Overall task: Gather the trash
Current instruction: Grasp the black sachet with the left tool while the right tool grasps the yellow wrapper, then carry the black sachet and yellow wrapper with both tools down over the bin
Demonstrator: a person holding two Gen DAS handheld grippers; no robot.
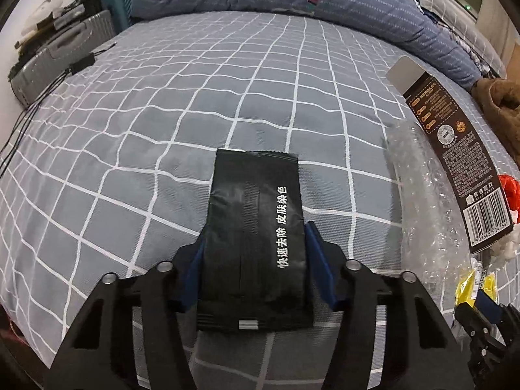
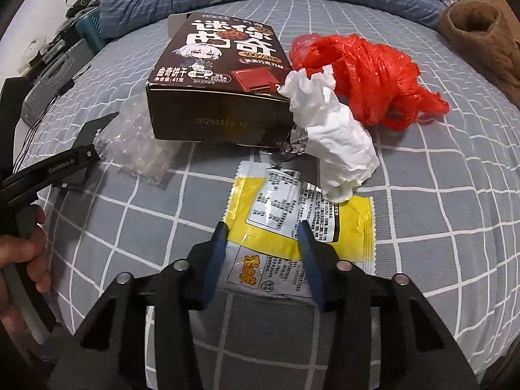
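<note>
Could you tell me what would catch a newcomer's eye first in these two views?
Probably the crumpled red plastic bag, lying on the checked bedsheet beside the dark cookie box, with a wad of white tissue in front of both. Next, the left claw straddles a black sachet, while the right claw straddles a yellow wrapper.

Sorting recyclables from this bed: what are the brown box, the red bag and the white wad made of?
Brown box: printed cardboard by its creased edges and open flap, slightly glossy. Red bag: thin shiny plastic film, crumpled and translucent. White wad: probably tissue paper, matte with soft creases.
</note>
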